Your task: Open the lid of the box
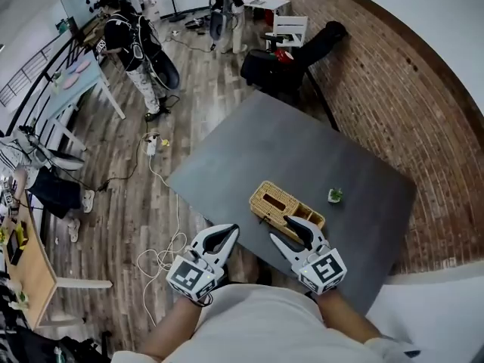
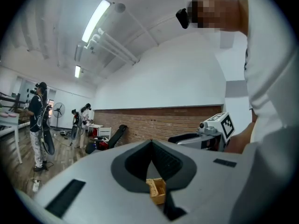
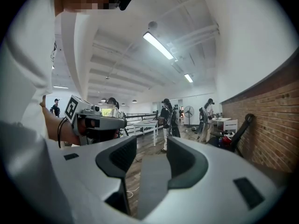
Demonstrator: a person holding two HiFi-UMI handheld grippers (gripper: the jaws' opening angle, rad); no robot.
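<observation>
Box [image 1: 286, 206] near table [image 1: 302, 150] edge

Box [image 1: 281, 205]: rough tan woven wicker. Table [image 1: 302, 150]: smooth matt dk-grey top. Wall [image 1: 378, 74], 2 o'clock: rough red brick. Floor [image 1: 136, 180], 9 o'clock: wood planks. L gripper [image 1: 229, 231], R gripper [image 1: 281, 228]: matt pale plastic, ribbed dk pads.

Brick wall [image 1: 378, 74], plank floor [image 1: 121, 203], grey table [image 1: 302, 150], ceiling tube lights [image 2: 96, 20].

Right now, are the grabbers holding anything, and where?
Nothing is held. The left gripper is shut and empty, the right gripper open; the tan woven box is in neither.
</observation>
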